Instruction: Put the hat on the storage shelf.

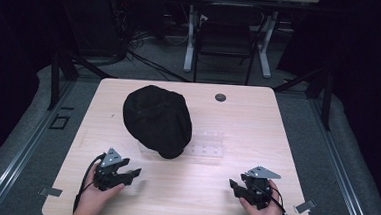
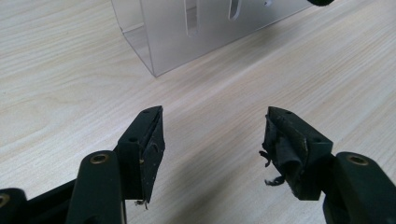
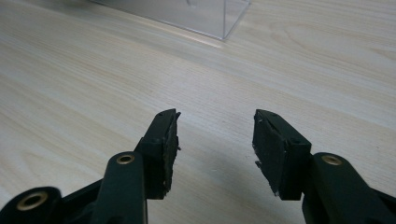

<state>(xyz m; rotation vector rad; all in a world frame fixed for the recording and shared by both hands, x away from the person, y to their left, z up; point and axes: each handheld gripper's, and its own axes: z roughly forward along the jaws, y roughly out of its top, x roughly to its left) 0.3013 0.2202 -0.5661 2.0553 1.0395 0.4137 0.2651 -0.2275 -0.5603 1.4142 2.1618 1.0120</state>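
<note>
A black cap (image 1: 157,119) lies on the wooden table (image 1: 248,116), left of centre. Right beside it stands a clear plastic stand (image 1: 206,143), also seen as a clear plastic stand (image 2: 196,32) in the left gripper view and as a clear plastic stand (image 3: 205,16) at the top of the right gripper view. My left gripper (image 1: 135,174) rests near the front left, held by a hand, open with nothing between its jaws (image 2: 215,140). My right gripper (image 1: 234,184) sits near the front right, open and empty too (image 3: 215,135).
A small dark round grommet (image 1: 220,97) sits in the table's far side. Two metal clips (image 1: 305,205) lie at the front corners. Beyond the table stand a dark chair (image 1: 227,39) and white desk legs (image 1: 190,37) with cables on the floor.
</note>
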